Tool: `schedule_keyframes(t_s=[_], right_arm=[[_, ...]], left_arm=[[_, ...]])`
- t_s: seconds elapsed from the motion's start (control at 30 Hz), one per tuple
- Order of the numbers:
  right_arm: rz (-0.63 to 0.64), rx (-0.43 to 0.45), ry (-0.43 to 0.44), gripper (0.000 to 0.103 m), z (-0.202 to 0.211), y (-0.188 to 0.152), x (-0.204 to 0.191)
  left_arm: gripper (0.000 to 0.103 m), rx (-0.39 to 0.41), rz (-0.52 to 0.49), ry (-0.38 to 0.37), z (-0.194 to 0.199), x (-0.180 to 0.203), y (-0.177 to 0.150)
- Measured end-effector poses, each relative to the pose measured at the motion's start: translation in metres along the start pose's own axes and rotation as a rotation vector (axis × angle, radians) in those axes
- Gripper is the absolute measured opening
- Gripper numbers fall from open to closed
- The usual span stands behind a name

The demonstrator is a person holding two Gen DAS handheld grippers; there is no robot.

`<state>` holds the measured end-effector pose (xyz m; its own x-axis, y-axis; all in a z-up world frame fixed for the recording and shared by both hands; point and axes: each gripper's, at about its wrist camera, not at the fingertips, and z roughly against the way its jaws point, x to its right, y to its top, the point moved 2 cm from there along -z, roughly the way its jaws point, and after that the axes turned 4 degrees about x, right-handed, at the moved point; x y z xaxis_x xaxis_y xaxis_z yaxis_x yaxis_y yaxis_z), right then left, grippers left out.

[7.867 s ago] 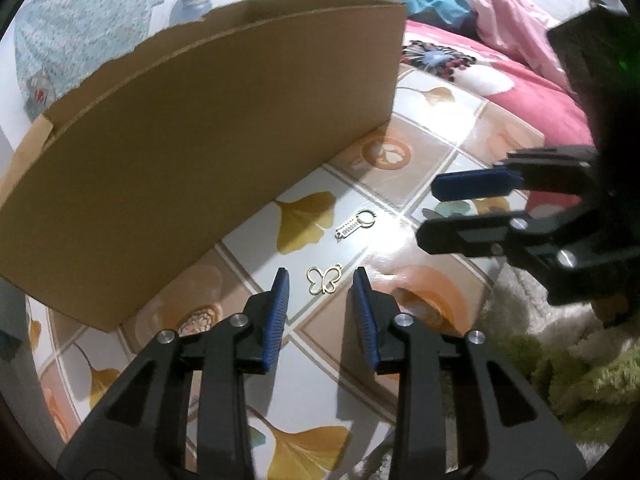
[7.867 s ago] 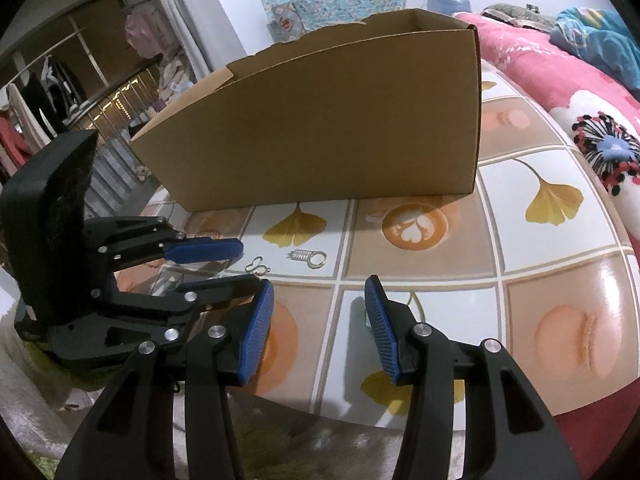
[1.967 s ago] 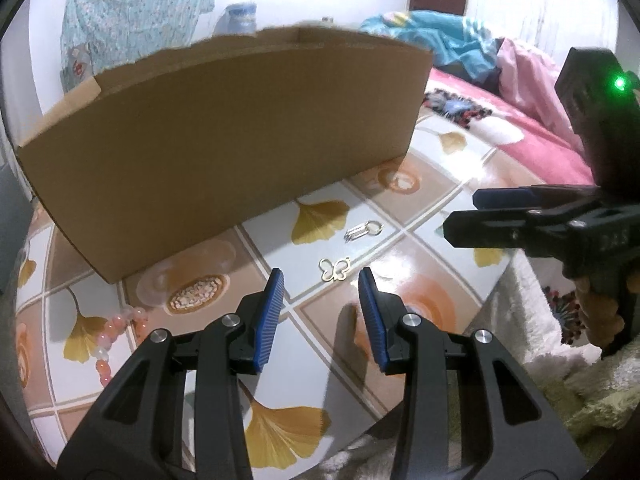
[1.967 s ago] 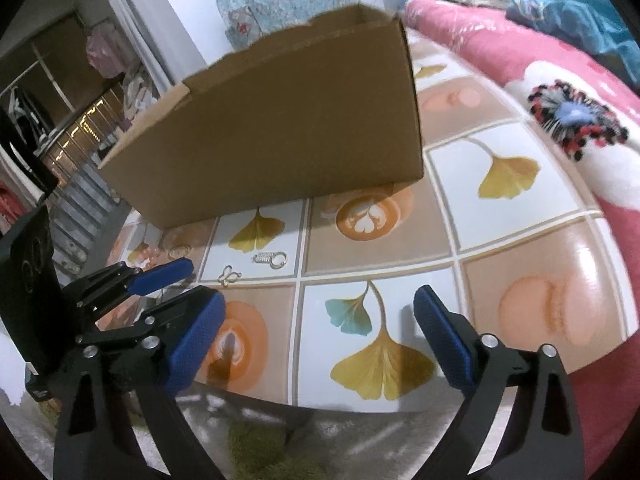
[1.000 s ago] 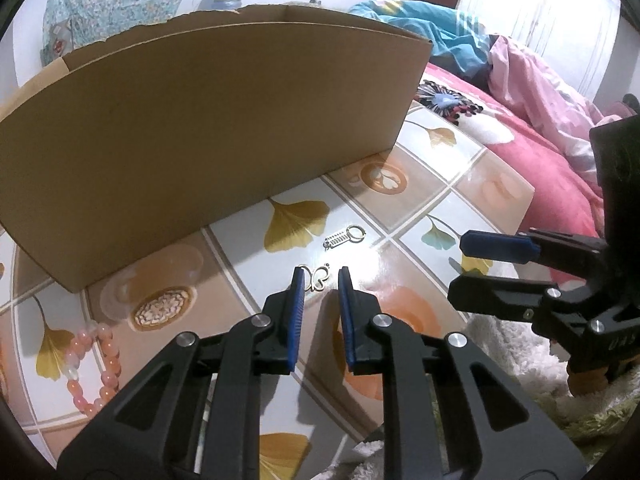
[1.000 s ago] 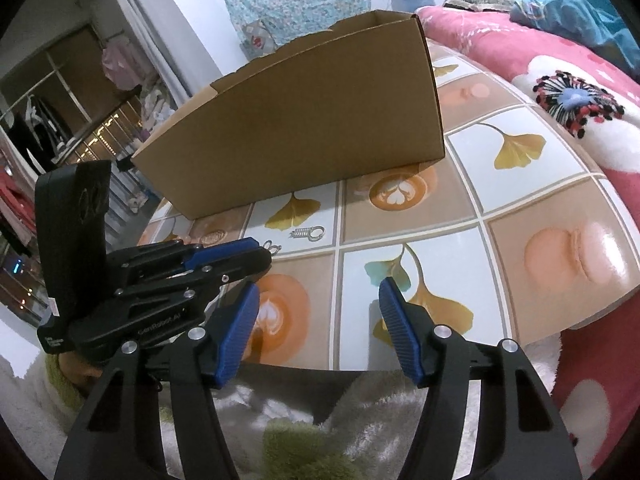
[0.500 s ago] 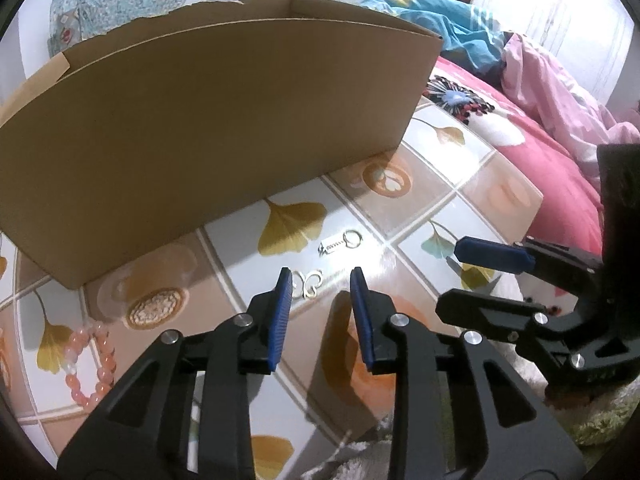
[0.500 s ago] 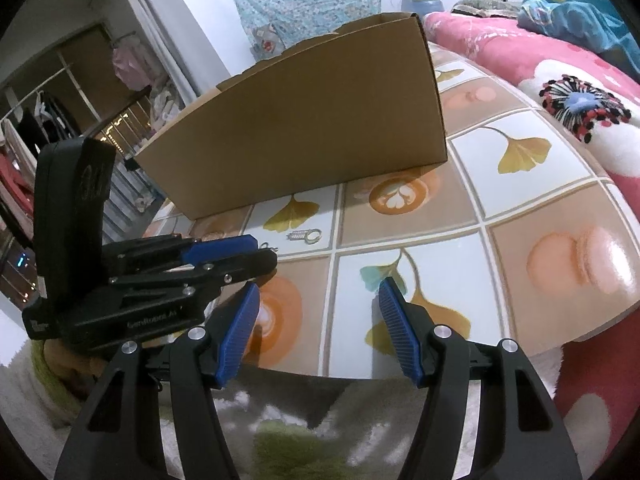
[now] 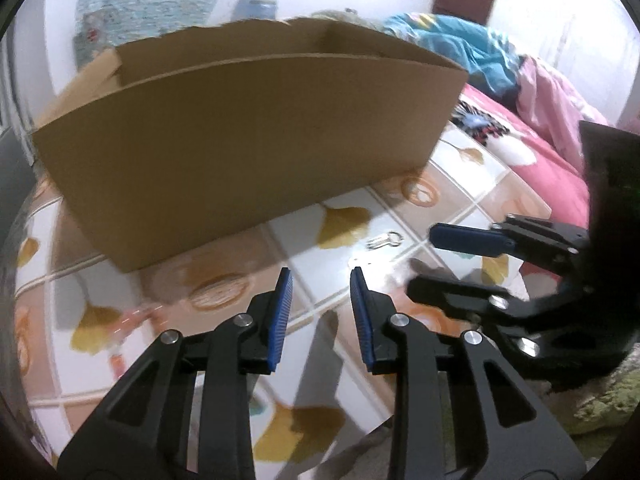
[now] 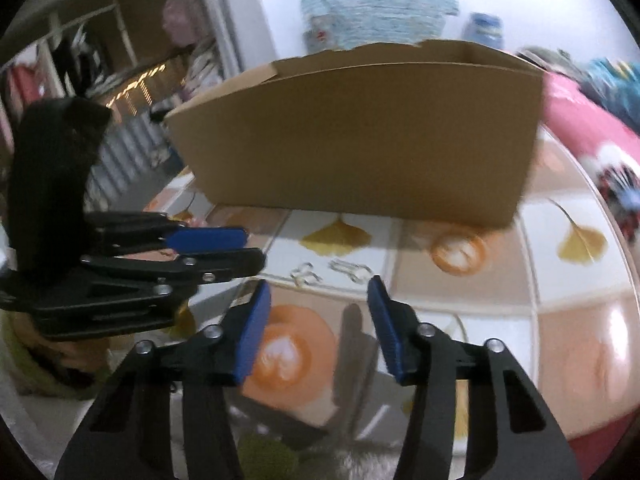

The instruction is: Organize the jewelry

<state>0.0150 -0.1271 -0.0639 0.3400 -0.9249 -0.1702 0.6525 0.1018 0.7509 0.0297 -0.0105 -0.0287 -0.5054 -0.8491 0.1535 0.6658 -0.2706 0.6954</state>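
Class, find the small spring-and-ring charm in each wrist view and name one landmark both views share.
Left wrist view: spring-and-ring charm, right of centre on a white tile.
Right wrist view: the charm, just below centre.
Shared landmark: the cardboard box behind it.

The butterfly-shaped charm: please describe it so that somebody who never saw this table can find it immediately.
Find the big cardboard box on the tiled table. On the white tile with a yellow ginkgo leaf before it lie two small metal pieces. The butterfly-shaped charm is the left one in the right wrist view, an open wire outline with two wings; its neighbour, the ring with a spring, is straight.
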Motion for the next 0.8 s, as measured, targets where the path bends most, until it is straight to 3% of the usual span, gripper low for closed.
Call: schedule_keyframes(t_s=[0.2,0.37,0.57,0.63,0.67,0.73,0.8], right_arm=[[0.059,-0.061,-0.044,0.031,-0.024,0.002,-0.014],[0.137,-0.073,-0.115,0.029,-0.028,0.002,-0.027],[0.163,-0.133,-0.107,0.014,-0.035,0.009,-0.032],[0.165,-0.151,-0.104,0.014,-0.035,0.01,-0.031],[0.158,-0.156,-0.097,0.014,-0.035,0.011,-0.03],[0.12,-0.163,-0.073,0.004,-0.035,0.013,-0.024],[0.094,-0.171,-0.052,0.003,-0.033,0.014,-0.02]], left_arm=[[0.028,0.033,0.043,-0.019,0.011,-0.018,-0.005],[0.028,0.048,0.065,-0.064,0.011,-0.025,-0.008],[0.028,0.064,0.069,-0.087,0.013,-0.028,-0.009],[0.028,0.068,0.07,-0.088,0.013,-0.029,-0.008],[0.028,0.07,0.072,-0.089,0.013,-0.03,-0.008],[0.028,0.071,0.075,-0.09,0.013,-0.03,-0.009],[0.028,0.068,0.076,-0.088,0.014,-0.032,-0.01]])
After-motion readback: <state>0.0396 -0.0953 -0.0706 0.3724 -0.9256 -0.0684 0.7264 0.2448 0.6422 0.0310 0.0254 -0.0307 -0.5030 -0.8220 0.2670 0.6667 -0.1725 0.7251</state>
